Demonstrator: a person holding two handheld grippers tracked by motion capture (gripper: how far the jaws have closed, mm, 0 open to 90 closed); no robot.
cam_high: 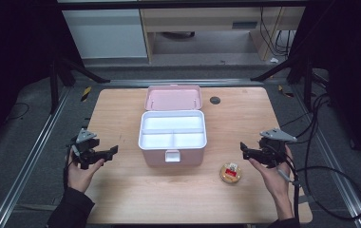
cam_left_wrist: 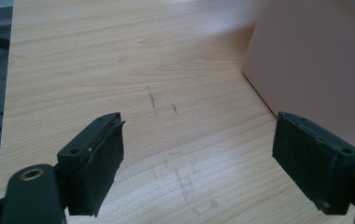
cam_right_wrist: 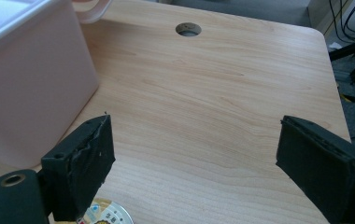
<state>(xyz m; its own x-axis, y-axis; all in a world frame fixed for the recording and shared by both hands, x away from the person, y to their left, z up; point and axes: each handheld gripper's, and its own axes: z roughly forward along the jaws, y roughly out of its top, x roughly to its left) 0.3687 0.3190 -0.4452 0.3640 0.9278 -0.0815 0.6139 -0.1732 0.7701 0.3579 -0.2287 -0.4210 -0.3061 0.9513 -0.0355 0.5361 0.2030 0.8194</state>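
I held both tongs released: left gripper (cam_high: 113, 150) near the bench's left edge, right gripper (cam_high: 243, 148) near its right, just beside the small round yellow tin (cam_high: 231, 172) by the open pink plastic box (cam_high: 172, 156).

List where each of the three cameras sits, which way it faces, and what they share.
High view: above the person's side, facing forward-down on the wooden table; both hands, left gripper, right gripper.
Left gripper view: along its open jaws; open pink plastic box to their right.
Right gripper view: along its open jaws; round gold tin below.
Shared: the box.
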